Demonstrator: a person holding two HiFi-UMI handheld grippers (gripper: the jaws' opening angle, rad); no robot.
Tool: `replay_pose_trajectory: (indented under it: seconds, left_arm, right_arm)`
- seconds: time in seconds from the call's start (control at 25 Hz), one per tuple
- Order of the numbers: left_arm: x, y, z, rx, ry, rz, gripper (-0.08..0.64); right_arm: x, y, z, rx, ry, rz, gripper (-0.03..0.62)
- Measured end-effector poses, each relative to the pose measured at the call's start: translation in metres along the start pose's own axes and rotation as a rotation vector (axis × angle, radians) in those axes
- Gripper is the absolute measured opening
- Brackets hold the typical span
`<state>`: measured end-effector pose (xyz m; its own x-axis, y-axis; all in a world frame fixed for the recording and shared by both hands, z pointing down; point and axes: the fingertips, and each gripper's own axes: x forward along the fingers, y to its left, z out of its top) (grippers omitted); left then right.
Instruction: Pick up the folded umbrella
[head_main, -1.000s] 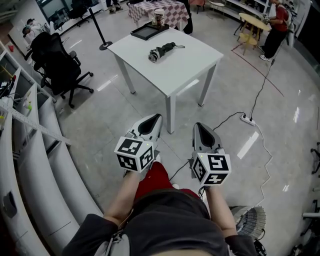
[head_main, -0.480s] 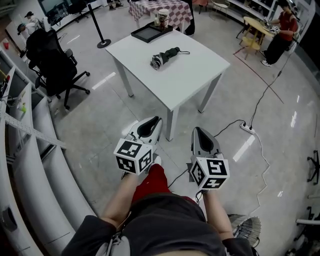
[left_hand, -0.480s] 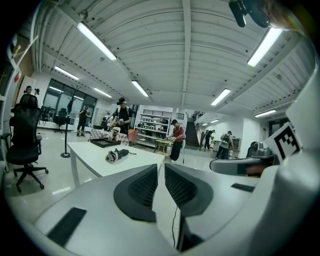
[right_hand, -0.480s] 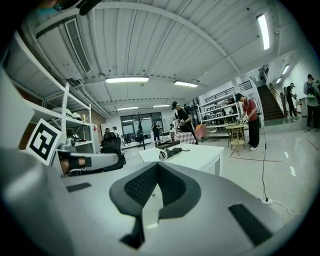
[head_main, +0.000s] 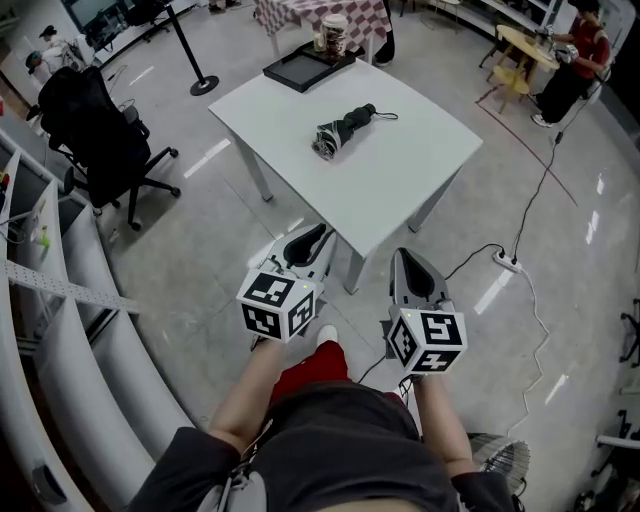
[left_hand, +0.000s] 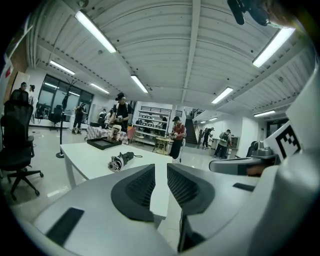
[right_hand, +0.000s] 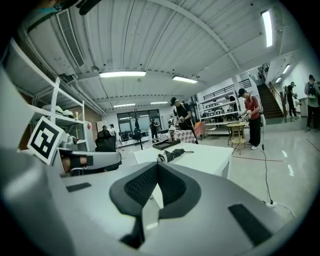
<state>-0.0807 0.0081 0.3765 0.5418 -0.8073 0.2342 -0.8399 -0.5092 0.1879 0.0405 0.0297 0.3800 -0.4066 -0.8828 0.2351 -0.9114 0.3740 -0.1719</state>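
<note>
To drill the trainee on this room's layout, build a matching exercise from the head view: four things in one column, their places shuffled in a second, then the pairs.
Things
1. folded umbrella
2. black tray
3. office chair
4. power strip

Places, as the head view shows them
A. on the floor, right of the white table
B. at the table's far edge
C. near the middle of the tabletop
D. on the floor, left of the table

Pairs: 1-C, 2-B, 3-D, 4-A
</note>
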Motion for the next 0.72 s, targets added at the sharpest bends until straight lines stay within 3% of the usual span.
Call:
replay_pose_trajectory:
  seconds: [0.32,0.72]
  left_arm:
    - [0.041,0.062,0.011,-0.017,0.037,-0.034,0.081]
    - [0.073,0.107,0.010,-0.018,0.077,-0.051,0.101]
  right_arm:
    - [0.067,0.008,0.009,0.004,0.024,-0.028,0.018]
    - [0.103,0.002,0.011,0.003,0.051,-0.090,0.018]
